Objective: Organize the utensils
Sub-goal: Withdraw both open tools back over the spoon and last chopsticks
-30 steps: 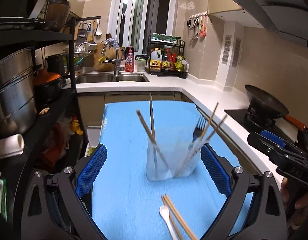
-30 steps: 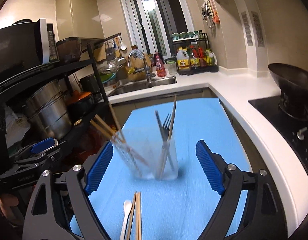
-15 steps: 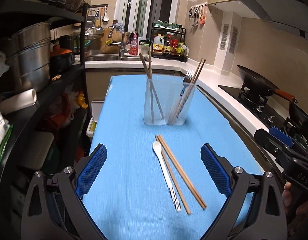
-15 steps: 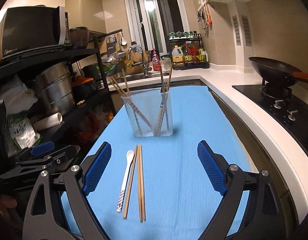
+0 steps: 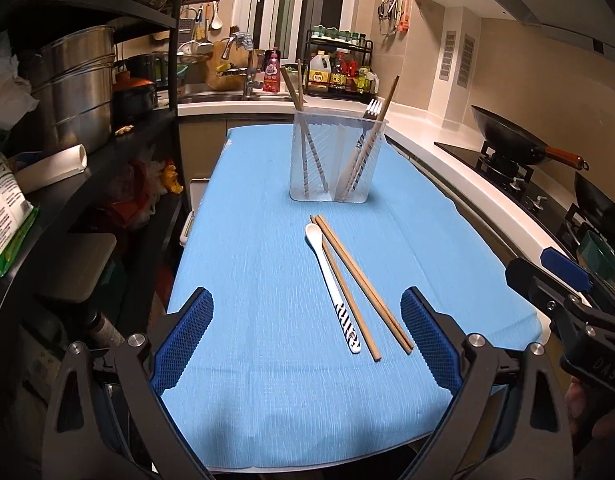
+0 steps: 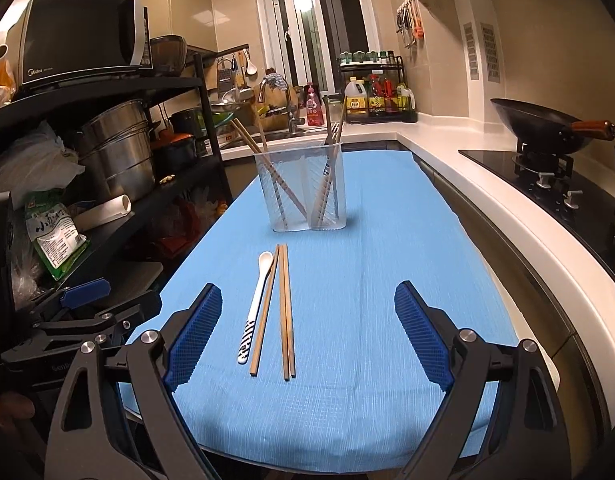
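A tabletop (image 5: 247, 280) covered in blue cloth carries a clear plastic holder (image 5: 338, 158) near its far end, split into two compartments. Chopsticks lean in the left compartment; a fork (image 5: 371, 109) and more chopsticks lean in the right one. In front of the holder, apart from it, a white spoon (image 5: 331, 280) with a striped handle lies flat beside loose wooden chopsticks (image 5: 361, 282), the nearest stick touching the spoon. The left gripper (image 5: 306, 338) hovers over the near edge, jaws spread wide with nothing between them. The right gripper (image 6: 307, 334) sits alongside, jaws likewise wide apart and empty.
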The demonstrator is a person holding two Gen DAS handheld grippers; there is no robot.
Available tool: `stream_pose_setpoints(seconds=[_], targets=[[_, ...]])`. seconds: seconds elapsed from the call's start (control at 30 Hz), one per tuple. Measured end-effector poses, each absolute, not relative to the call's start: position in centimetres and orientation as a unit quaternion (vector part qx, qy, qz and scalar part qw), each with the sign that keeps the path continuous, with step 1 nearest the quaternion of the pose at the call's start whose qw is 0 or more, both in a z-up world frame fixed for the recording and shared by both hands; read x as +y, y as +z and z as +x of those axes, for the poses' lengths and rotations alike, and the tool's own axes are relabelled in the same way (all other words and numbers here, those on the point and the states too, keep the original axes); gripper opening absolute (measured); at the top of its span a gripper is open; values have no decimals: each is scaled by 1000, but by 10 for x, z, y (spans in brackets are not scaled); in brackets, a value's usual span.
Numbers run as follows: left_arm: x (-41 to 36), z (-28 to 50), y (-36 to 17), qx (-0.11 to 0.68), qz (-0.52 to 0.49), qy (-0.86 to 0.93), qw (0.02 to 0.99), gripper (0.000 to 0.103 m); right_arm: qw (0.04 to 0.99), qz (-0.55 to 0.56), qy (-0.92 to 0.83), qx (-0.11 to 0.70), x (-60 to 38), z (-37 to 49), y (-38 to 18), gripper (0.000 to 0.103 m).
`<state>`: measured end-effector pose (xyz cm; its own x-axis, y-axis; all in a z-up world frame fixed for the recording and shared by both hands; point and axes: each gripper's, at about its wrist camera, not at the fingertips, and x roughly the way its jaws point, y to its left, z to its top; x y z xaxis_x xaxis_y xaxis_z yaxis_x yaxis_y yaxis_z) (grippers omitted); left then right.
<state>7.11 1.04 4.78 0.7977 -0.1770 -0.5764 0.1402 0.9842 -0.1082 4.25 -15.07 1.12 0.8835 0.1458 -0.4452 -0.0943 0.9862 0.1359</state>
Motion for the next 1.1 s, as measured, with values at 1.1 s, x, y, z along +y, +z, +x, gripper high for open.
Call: stream_pose_setpoints(seconds=[1.1], targets=[[17,92,-24,367,-22,-46,929,92,940,16,78,332,-141,100,-90,49]])
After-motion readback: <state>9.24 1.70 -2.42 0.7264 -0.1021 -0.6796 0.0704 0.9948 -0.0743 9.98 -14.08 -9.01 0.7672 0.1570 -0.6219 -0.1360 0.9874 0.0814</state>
